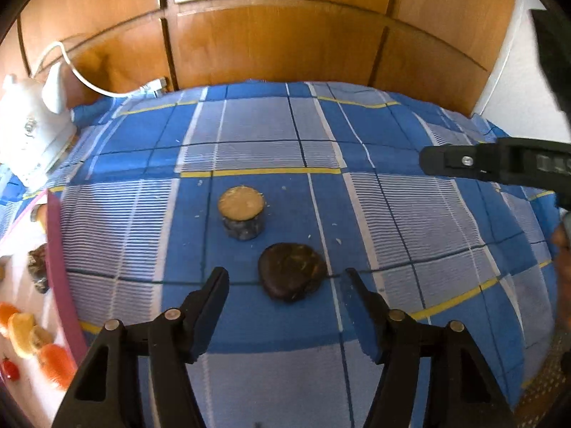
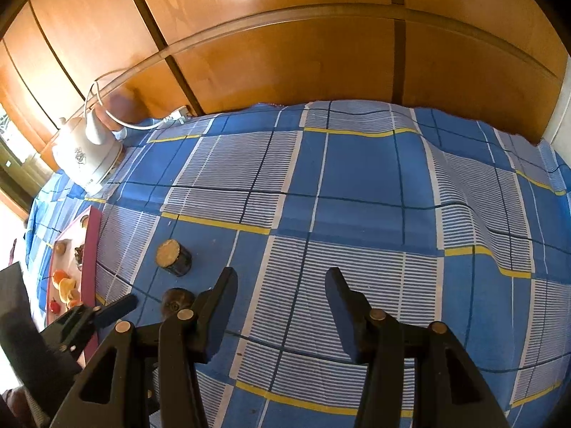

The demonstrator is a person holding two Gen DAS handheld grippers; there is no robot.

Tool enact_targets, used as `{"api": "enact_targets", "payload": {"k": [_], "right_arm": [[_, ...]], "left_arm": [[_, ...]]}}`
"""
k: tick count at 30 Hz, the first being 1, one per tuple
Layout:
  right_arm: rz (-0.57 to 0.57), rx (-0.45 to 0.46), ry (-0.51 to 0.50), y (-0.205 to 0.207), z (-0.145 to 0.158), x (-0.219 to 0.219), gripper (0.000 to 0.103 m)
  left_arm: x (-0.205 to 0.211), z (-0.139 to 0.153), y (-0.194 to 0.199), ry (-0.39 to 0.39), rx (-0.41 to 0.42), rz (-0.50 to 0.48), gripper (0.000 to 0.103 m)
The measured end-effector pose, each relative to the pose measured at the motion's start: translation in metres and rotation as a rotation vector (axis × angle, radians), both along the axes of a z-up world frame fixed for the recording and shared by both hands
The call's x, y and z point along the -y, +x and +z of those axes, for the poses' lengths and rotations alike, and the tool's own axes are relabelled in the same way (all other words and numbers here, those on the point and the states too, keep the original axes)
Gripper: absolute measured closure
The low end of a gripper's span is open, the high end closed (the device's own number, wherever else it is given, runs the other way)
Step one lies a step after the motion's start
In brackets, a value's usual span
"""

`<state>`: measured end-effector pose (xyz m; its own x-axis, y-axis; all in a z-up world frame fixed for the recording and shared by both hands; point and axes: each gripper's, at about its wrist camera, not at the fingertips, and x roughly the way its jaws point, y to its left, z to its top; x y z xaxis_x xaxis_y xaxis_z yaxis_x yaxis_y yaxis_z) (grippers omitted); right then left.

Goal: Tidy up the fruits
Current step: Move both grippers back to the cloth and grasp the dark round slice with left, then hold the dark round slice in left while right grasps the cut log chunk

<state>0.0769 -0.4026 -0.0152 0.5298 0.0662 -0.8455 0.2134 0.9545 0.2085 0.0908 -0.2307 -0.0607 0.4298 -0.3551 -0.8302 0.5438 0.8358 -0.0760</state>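
Observation:
A dark brown rounded fruit (image 1: 292,271) lies on the blue checked cloth (image 1: 271,135), just ahead of my left gripper (image 1: 285,278), which is open and empty with the fruit between and just beyond its fingertips. A short cylinder with a tan top and dark side (image 1: 242,217) stands behind it. My right gripper (image 2: 282,281) is open and empty over bare cloth (image 2: 357,185); the cylinder (image 2: 173,252) and the dark fruit (image 2: 176,299) lie to its left. The right gripper also shows at the right of the left wrist view (image 1: 464,160).
A pink-edged tray (image 1: 57,249) at the left holds orange, yellow and red fruit pieces (image 1: 21,331); it also shows in the right wrist view (image 2: 91,246). A white kettle (image 2: 85,157) with a cord stands at the far left. A wooden wardrobe (image 2: 285,53) rises behind.

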Motion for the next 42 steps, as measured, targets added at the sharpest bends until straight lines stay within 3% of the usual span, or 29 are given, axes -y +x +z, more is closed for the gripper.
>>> {"api": "enact_targets", "payload": {"k": [3,5,7,13,23,31,33,36,42], "right_arm": [[0.002,0.0,0.0,0.0,0.0,-0.001,0.051],[0.005,-0.002,-0.001,0.001,0.0,-0.001,0.051],[0.009,-0.002,-0.002,0.002,0.0,-0.001,0.051],[0.024,-0.014,-0.01,0.001,-0.004,-0.003,0.051],[0.062,-0.028,-0.018,0.003,-0.013,-0.012,0.051],[0.213,-0.018,0.066,0.006,-0.018,-0.043,0.051],[0.272,-0.014,0.08,0.01,-0.015,-0.059,0.047],[0.33,-0.013,0.053,0.023,-0.015,-0.079,0.041],[0.365,-0.062,-0.01,0.066,-0.03,-0.108,0.04]], "left_arm": [[0.008,-0.013,0.01,0.025,-0.02,0.018,0.038],[0.01,-0.023,0.017,0.019,-0.063,0.028,0.049],[0.012,-0.024,0.016,0.006,-0.044,0.027,0.055],[-0.005,-0.02,0.0,-0.036,-0.045,0.01,0.055],[-0.042,-0.029,-0.063,0.003,0.083,-0.049,0.054],[-0.043,-0.033,-0.061,-0.018,0.11,-0.068,0.054],[-0.044,-0.034,-0.062,-0.025,0.116,-0.073,0.054],[-0.046,-0.035,-0.063,-0.035,0.12,-0.074,0.054],[-0.048,-0.035,-0.064,-0.051,0.119,-0.075,0.054]]}}
